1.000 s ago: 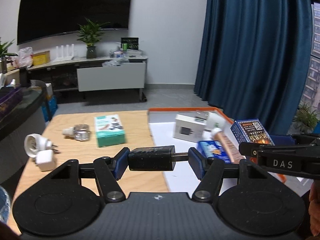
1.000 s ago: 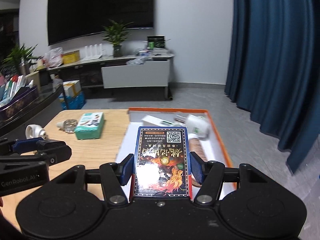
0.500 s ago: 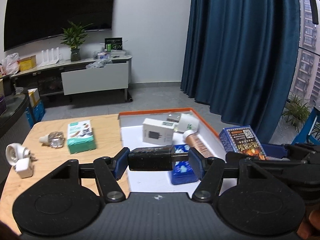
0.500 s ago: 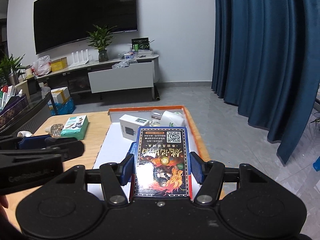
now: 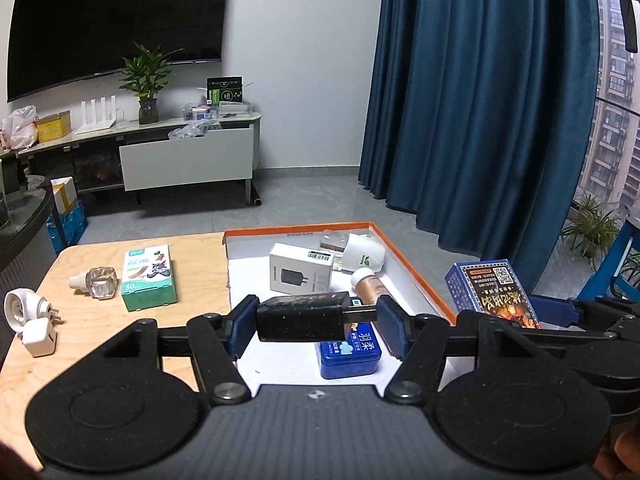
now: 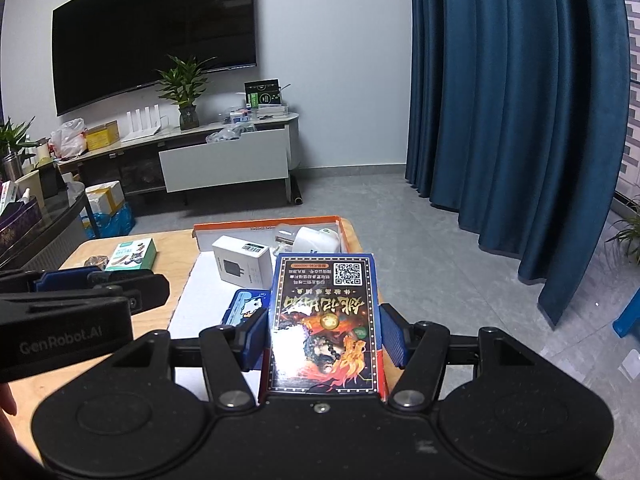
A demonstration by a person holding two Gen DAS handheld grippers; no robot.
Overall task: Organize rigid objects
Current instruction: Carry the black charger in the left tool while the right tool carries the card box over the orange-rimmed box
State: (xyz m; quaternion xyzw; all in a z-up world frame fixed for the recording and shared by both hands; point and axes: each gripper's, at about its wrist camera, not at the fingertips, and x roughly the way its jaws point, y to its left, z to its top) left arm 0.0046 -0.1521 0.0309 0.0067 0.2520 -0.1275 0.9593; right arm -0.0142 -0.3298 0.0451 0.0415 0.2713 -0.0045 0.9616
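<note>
With both loads carried at once, the step in hand reads as transport toward the orange-rimmed tray (image 5: 416, 268) that lies on the right part of the wooden surface (image 5: 192, 268). Left hand-held gripper (image 5: 318, 322) is clenched end-to-end on a black charger (image 5: 302, 317), held level above the tray's near half, just over the blue tin (image 5: 348, 350). Right hand-held gripper (image 6: 323, 338) is clamped on the two long sides of a blue printed box (image 6: 325, 320), which sits at about 3 o'clock of the tray in the left wrist view, outside the rim. Already in the tray: white charger box (image 5: 301, 269), white plug (image 5: 364, 256), copper tube (image 5: 370, 286). Not yet sorted, at 9 o'clock on the surface: green box (image 5: 149, 277), glass bottle (image 5: 96, 282), white adapters (image 5: 30, 320). Judgement: next move calls for lowering the charger onto bare tray floor at 9 o'clock of the tin, then opening; printed box follows.
</note>
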